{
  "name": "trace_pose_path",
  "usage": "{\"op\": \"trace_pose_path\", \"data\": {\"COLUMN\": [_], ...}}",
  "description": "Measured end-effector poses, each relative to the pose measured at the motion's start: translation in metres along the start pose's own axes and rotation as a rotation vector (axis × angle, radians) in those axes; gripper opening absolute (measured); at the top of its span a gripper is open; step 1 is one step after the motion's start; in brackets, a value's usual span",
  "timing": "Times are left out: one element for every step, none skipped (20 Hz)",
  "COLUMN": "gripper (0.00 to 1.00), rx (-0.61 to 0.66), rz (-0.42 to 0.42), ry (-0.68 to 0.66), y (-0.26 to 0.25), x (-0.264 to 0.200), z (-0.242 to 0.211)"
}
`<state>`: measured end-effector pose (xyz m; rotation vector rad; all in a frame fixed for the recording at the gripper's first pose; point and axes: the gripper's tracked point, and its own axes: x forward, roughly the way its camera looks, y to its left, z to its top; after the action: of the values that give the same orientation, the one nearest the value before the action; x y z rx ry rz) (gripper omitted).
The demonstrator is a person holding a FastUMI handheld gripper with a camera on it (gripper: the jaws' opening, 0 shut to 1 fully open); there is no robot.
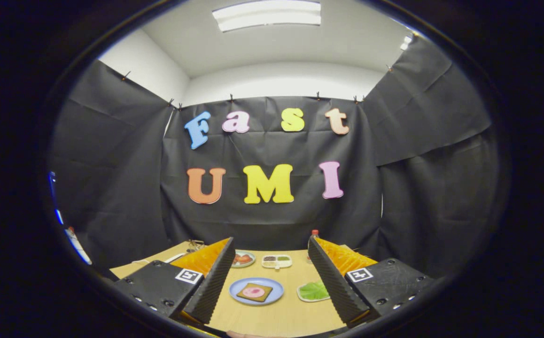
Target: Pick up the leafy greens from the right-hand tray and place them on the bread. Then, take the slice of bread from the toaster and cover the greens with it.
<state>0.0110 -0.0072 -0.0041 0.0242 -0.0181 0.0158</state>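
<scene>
The gripper (pixel 272 281) is held above the near edge of a light wooden table (pixel 281 317), its two fingers spread wide apart with nothing between the pads; the ribbed black inner faces stand well clear of each other and orange padding shows on their outer sides. Down in the gap between the fingers lies a blue plate (pixel 256 291) carrying a dark slice of bread (pixel 254 292) with a pink round topping on it. To the right of the plate, just beside the right finger and partly hidden by it, a small white tray (pixel 302 297) holds the leafy greens (pixel 314 291), flat and untouched. Farther back on the table sit a small dish (pixel 243 258) with something red on it and a divided white dish (pixel 276 261) with several fillings. A red-capped bottle (pixel 314 233) peeks above the right finger's tip at the far side. At the far left edge of the table some metal object shows, too small to identify.
</scene>
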Motion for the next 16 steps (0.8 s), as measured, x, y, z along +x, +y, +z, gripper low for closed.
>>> {"op": "trace_pose_path", "data": {"gripper": [0.95, 0.95, 0.95, 0.95, 0.95, 0.95, 0.96, 0.96, 0.96, 0.96, 0.96, 0.96, 0.96, 0.96, 0.96, 0.96], "rx": [-0.01, -0.019, -0.024, -0.019, -0.009, -0.001, 0.007, 0.006, -0.001, -0.012, -0.022, -0.03, -0.035, -0.036, -0.035, -0.033], "rz": [-0.01, -0.023, -0.03, -0.028, -0.027, -0.027, -0.041, -0.066, -0.087, -0.105, -0.117, -0.128, -0.139, -0.15, -0.16, -0.167], "ry": [0.013, 0.023, 0.028, 0.032, 0.037, 0.044, 0.053, 0.069, 0.091, 0.115, 0.145, 0.176, 0.211, 0.247, 0.284, 0.321], "y": [-0.005, -0.01, -0.013, -0.016, -0.019, -0.026, -0.035, -0.046, -0.057, -0.065, -0.072, -0.079, -0.087, -0.096, -0.105, -0.113], "x": [0.004, 0.009, 0.014, 0.02, 0.028, 0.035, 0.044, 0.053, 0.064, 0.073, 0.083, 0.094, 0.106, 0.117, 0.128, 0.138], "z": [-0.004, -0.005, -0.006, -0.005, -0.006, -0.007, -0.011, -0.015, -0.023, -0.03, -0.042, -0.054, -0.069, -0.083, -0.099, -0.115]}}
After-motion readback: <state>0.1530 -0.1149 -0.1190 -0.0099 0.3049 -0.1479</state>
